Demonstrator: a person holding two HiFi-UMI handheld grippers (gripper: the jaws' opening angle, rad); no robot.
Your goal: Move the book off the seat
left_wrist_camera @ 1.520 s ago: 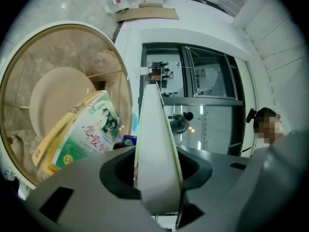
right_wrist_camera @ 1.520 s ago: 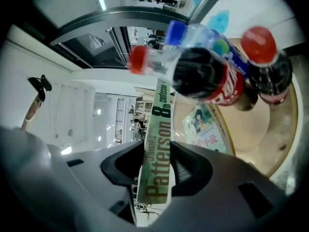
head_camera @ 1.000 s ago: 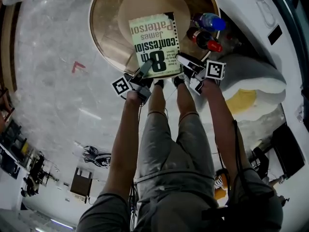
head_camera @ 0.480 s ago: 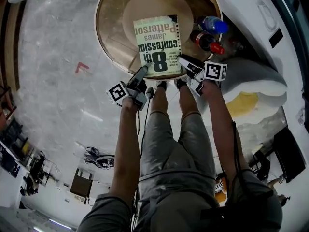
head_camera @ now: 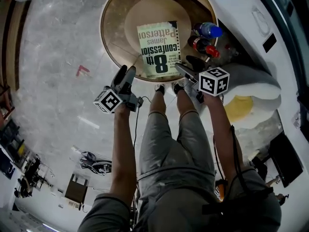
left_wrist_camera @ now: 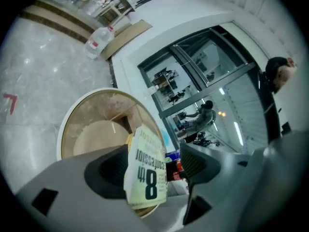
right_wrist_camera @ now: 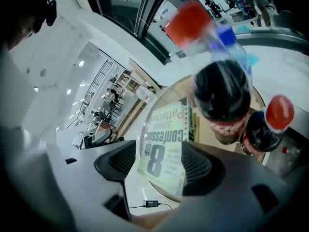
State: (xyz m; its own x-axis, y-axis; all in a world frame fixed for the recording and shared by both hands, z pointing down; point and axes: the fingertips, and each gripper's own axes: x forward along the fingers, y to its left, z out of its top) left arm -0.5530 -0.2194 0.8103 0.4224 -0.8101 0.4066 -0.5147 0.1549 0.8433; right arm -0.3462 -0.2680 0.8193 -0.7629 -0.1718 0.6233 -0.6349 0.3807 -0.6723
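Floor (head_camera: 53,47): pale marble, spreading wide to the left of the seat.
Seat (head_camera: 112,42): round and wooden, with a raised rim and a paler round pad inside. Its right side is hemmed in by a white cushion (head_camera: 251,79) and the bottles.
Book (head_camera: 158,45): lies flat and cover up on the seat, its near edge reaching toward the near rim. Neither gripper has hold of it.
Left gripper (head_camera: 124,73): its fingers (left_wrist_camera: 104,170) are spread fully wide, having just been opening, with nothing between them. It is over the seat's near left rim, apart from the book.
Right gripper (head_camera: 185,64): its fingers (right_wrist_camera: 203,166) are apart and have just been opening wider, and they hold nothing. It is just beside the book's near right corner; whether a tip touches it cannot be told.
Bottles (head_camera: 205,37): two, one blue-capped and one red-capped, just right of the book.
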